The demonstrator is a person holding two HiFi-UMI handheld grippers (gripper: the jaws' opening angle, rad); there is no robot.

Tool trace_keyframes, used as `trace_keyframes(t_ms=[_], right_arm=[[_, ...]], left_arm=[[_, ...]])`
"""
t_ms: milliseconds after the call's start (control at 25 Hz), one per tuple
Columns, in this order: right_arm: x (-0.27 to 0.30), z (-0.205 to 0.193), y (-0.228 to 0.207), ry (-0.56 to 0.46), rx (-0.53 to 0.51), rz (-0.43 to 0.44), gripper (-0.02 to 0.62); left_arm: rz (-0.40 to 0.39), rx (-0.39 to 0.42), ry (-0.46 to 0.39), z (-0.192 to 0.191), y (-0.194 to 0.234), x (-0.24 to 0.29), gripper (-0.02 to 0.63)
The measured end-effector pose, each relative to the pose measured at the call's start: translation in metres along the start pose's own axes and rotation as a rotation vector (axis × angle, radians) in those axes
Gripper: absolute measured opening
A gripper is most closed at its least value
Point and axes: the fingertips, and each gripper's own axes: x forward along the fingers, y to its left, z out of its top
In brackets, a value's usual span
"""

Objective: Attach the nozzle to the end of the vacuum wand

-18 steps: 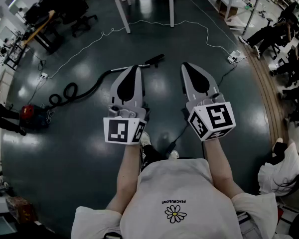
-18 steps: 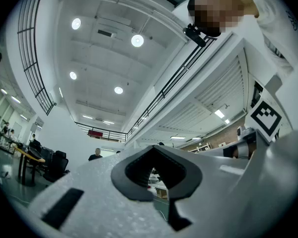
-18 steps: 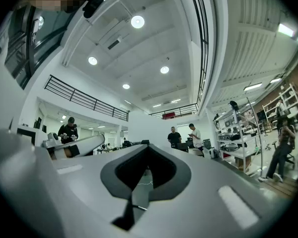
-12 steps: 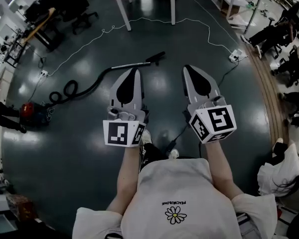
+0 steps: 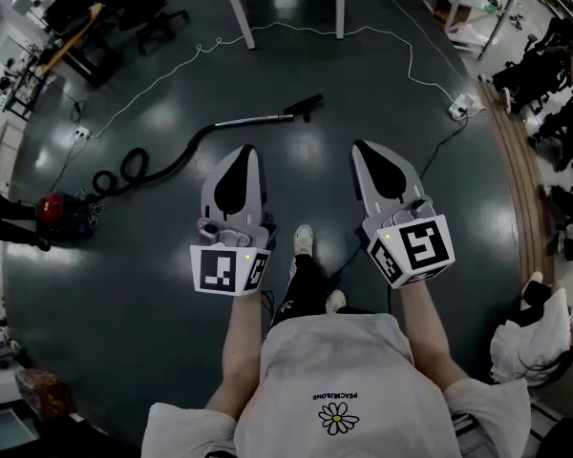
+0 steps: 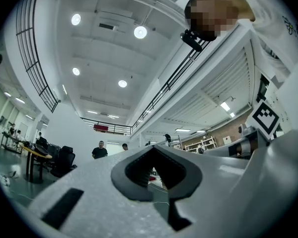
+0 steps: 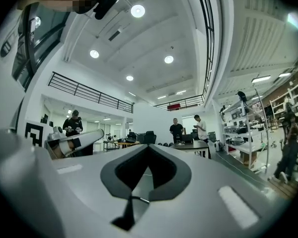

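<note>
**Vacuum wand.** The vacuum wand (image 5: 255,119) lies flat on the floor (image 5: 124,284), in the middle part of it and ahead of both grippers. It is a silver tube. A black end piece (image 5: 306,106) sits at its right end; the head view does not show whether this piece is the nozzle, or whether it is locked onto the tube. A black hose (image 5: 162,168) leaves the left end of the tube, loops once and runs to a red vacuum cleaner (image 5: 53,213) near the left edge of the floor.

**Grippers.** The left gripper (image 5: 241,156) and the right gripper (image 5: 371,153) are held side by side above the floor, both short of the wand and apart from it. Each gripper view shows its jaws closed together with nothing clamped between them. Neither gripper touches any object.

**Surroundings.** A white shoe (image 5: 304,239) of the person stands on the floor between the two grippers. A white cable (image 5: 363,38) runs across the floor beyond the wand to a power strip (image 5: 461,109) near the right edge. A table (image 5: 237,12) stands at the far edge.
</note>
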Motion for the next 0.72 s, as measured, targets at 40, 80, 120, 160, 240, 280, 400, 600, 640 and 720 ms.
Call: trace_keyframes(t_ms=[40, 80, 120, 160, 240, 280, 400, 600, 640, 720], right_arm=[[0.014, -0.005, -0.005, 0.009, -0.009, 0.007, 0.005], [0.029, -0.011, -0.012, 0.017, -0.02, 0.014, 0.005], [0.046, -0.017, -0.02, 0.026, -0.031, 0.019, 0.005], [0.064, -0.023, -0.029, 0.037, -0.041, 0.021, 0.005], [0.104, -0.032, -0.049, 0.059, -0.053, 0.015, 0.005], [0.126, -0.034, -0.059, 0.07, -0.054, 0.007, 0.005], [0.192, -0.036, -0.089, 0.099, -0.049, -0.034, 0.005], [0.281, -0.041, -0.133, 0.13, -0.105, -0.077, 0.005], [0.295, -0.045, -0.142, 0.141, -0.099, -0.081, 0.005], [0.317, -0.055, -0.156, 0.162, -0.065, -0.085, 0.005]], left_arm=[[-0.003, 0.007, 0.005, -0.008, 0.01, 0.008, 0.002], [-0.007, 0.016, 0.011, -0.018, 0.02, 0.018, 0.002], [-0.011, 0.025, 0.018, -0.03, 0.032, 0.028, 0.002], [-0.012, 0.032, 0.025, -0.042, 0.046, 0.041, 0.002], [-0.004, 0.024, 0.027, -0.064, 0.079, 0.067, 0.002], [0.004, 0.008, 0.023, -0.073, 0.097, 0.082, 0.002], [0.027, -0.043, 0.016, -0.093, 0.152, 0.13, 0.002], [-0.012, -0.038, 0.036, -0.117, 0.218, 0.207, 0.002], [-0.012, -0.039, 0.042, -0.122, 0.228, 0.22, 0.002], [-0.006, -0.048, 0.055, -0.134, 0.245, 0.239, 0.002]])
